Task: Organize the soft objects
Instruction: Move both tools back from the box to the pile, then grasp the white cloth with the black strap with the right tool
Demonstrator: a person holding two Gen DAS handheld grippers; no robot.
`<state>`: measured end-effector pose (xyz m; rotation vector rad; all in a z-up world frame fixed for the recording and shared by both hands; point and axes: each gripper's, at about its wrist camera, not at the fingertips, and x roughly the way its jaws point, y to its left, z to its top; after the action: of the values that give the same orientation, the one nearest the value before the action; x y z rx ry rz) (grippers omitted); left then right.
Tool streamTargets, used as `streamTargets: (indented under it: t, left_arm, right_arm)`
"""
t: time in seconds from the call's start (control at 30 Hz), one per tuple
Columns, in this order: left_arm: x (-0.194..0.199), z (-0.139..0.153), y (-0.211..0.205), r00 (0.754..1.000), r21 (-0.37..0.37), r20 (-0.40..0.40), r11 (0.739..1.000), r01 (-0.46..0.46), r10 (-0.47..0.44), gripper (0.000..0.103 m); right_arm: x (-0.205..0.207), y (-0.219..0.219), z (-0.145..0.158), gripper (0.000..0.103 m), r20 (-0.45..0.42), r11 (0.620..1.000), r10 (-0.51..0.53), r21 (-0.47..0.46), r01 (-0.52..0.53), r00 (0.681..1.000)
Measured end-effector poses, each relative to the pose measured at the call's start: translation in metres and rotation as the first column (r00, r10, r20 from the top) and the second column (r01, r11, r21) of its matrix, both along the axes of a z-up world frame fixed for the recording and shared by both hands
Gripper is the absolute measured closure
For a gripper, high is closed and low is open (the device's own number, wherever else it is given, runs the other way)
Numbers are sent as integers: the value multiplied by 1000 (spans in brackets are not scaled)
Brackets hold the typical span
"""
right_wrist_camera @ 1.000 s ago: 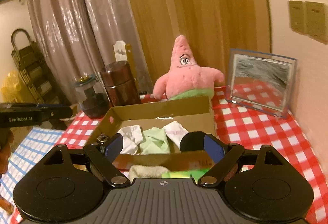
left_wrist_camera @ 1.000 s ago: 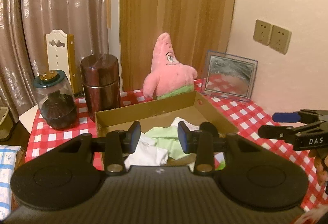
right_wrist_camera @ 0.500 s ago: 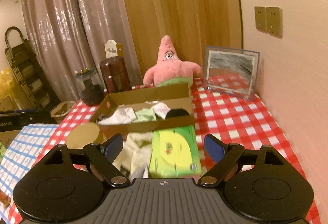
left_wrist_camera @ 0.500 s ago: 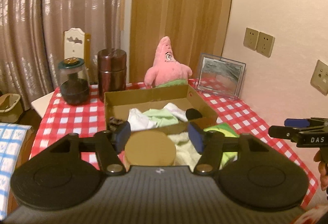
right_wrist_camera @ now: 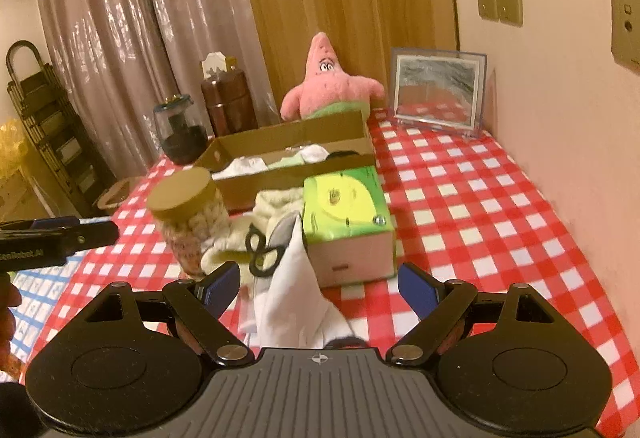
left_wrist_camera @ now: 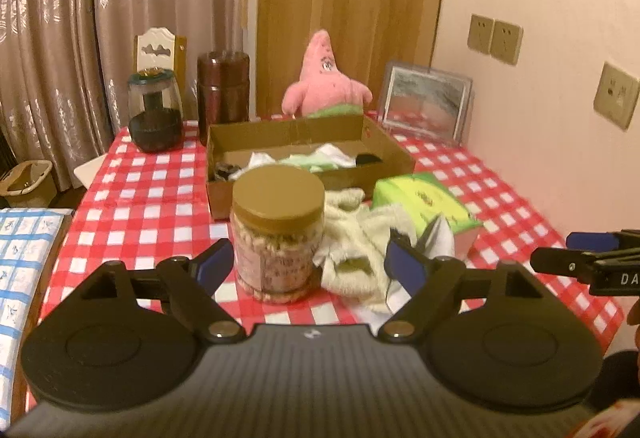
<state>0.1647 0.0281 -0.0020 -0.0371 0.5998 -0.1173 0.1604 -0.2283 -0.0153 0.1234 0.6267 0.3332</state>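
Note:
A shallow cardboard box (left_wrist_camera: 384, 147) (right_wrist_camera: 296, 139) on the checked table holds white and green cloths (left_wrist_camera: 320, 157) (right_wrist_camera: 276, 161). A cream knitted cloth (left_wrist_camera: 356, 242) (right_wrist_camera: 276, 201) lies in front of it, beside a white cloth (right_wrist_camera: 296, 294) and black scissors (right_wrist_camera: 264, 250). A pink star plush (left_wrist_camera: 324, 77) (right_wrist_camera: 328, 77) sits behind the box. My left gripper (left_wrist_camera: 308, 266) is open and empty, near the jar. My right gripper (right_wrist_camera: 320, 286) is open and empty above the white cloth.
A jar with a tan lid (left_wrist_camera: 278, 230) (right_wrist_camera: 188, 217) stands front left. A green tissue box (left_wrist_camera: 424, 201) (right_wrist_camera: 348, 217) lies right of the cloths. A dark canister (left_wrist_camera: 222, 93), a glass jar (left_wrist_camera: 154, 113) and a framed mirror (left_wrist_camera: 426, 103) stand at the back. The wall is at the right.
Both grippers have pulled back from over the box toward the table's front. The tan-lidded jar, cream cloth and tissue box have come into view. Both stay open.

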Motion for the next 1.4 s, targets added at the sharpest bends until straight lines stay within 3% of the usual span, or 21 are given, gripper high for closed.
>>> streamTargets:
  t: [0.3,0.7,1.4]
  left_arm:
    - [6,-40,-9,995,18,-97,1000,20,-18,20]
    - [25,-71,-8,984,5,-178,1000,11,-10,20]
    - [42,-89,-6,981,24,-192,999,22,-17,20]
  right_arm:
    - [4,10,-24,17,-49,999,27,-30,-29,998]
    - [18,24,-45,17,-67,995,58,-75,-63,996]
    - [49,61,-77,18,-58,966,183,-172,-191,981]
